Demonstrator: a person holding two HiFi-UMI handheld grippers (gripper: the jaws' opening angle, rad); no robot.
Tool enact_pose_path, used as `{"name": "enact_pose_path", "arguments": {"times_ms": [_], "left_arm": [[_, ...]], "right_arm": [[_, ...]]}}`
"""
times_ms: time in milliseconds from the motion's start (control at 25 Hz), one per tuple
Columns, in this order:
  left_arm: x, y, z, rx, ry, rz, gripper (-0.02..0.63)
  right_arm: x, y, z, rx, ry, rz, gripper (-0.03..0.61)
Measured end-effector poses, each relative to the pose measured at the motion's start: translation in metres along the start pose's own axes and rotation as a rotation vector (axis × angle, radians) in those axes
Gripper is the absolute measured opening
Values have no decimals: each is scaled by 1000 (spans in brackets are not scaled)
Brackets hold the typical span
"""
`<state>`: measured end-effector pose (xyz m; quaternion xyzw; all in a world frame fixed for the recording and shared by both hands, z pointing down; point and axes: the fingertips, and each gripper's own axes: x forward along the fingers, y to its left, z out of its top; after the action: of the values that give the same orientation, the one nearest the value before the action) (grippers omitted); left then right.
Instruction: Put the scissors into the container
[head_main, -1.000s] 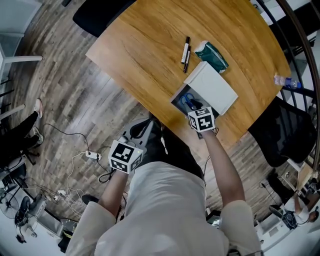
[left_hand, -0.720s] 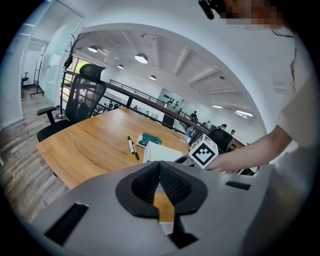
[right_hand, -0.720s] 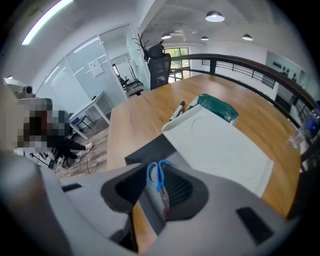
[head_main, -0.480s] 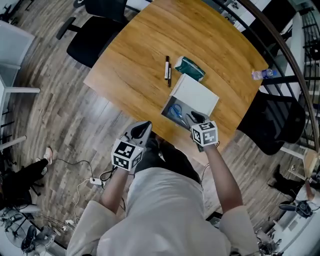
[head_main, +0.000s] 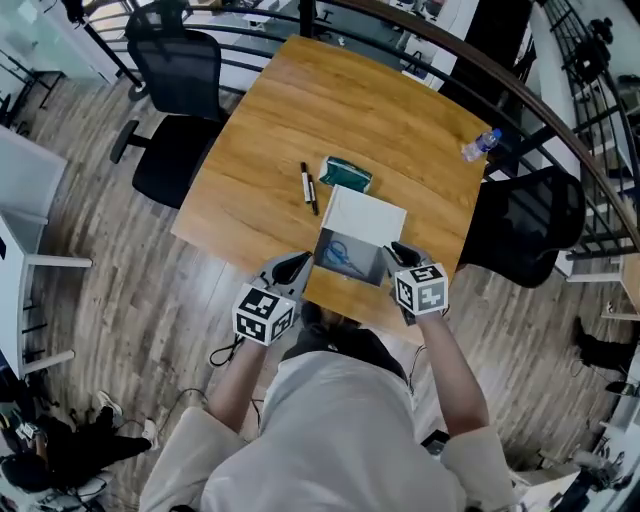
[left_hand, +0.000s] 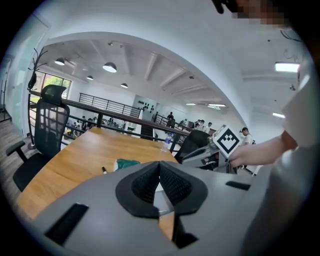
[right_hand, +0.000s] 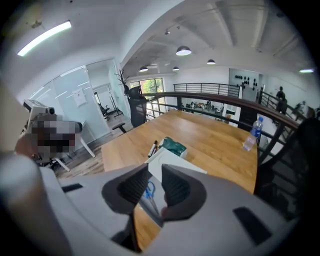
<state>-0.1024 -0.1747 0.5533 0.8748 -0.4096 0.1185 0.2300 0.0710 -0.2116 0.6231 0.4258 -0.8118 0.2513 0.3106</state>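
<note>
Standing at the upper left of the head view, a black chair (head_main: 178, 95) is facing the left edge of the wooden table (head_main: 400, 110). Lower down, left of centre, the left gripper (head_main: 292, 267) is hovering at the table's near edge; in its own view its jaws are pressing together at the tips, with nothing between them. Two markers (head_main: 310, 187) are lying side by side near mid-table, and a green packet (head_main: 346, 175) is lying just right of them. Below the packet, at the near edge, the grey container (head_main: 368, 268) is sitting open, with the scissors (head_main: 342, 254) lying flat inside it. Their handles are showing blue and their blades dark, running along the container floor. A white lid (head_main: 367, 217) is lying against the container's far side. Just right of the container, the right gripper (head_main: 401, 252) is hovering with its jaws a little apart and gripping nothing; the scissors are showing through the gap in its view. At the upper right, a bottle (head_main: 480, 145) is lying near the table's edge, above a second chair (head_main: 525, 225).
</note>
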Motion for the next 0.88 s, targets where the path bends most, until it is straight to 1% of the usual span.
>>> {"name": "enact_pose_path", "arguments": {"times_ms": [160, 360, 480, 640, 800, 880], "left_arm": [[6, -23, 28, 55, -17, -57, -8], [3, -46, 56, 64, -53, -119, -8], [4, -55, 71, 93, -66, -132, -8], [-1, -65, 91, 123, -87, -129, -8], [-9, -78, 107, 132, -115, -142, -8], [-12, -83, 114, 135, -128, -137, -8]], "right_arm": [[-37, -4, 18, 16, -86, -35, 83], [-76, -7, 32, 41, -173, -73, 81], [-100, -15, 42, 47, -239, -101, 78], [-135, -27, 56, 55, -329, -134, 55], [-167, -32, 71, 92, -422, -129, 41], [-181, -33, 80, 79, -460, -134, 32]]}}
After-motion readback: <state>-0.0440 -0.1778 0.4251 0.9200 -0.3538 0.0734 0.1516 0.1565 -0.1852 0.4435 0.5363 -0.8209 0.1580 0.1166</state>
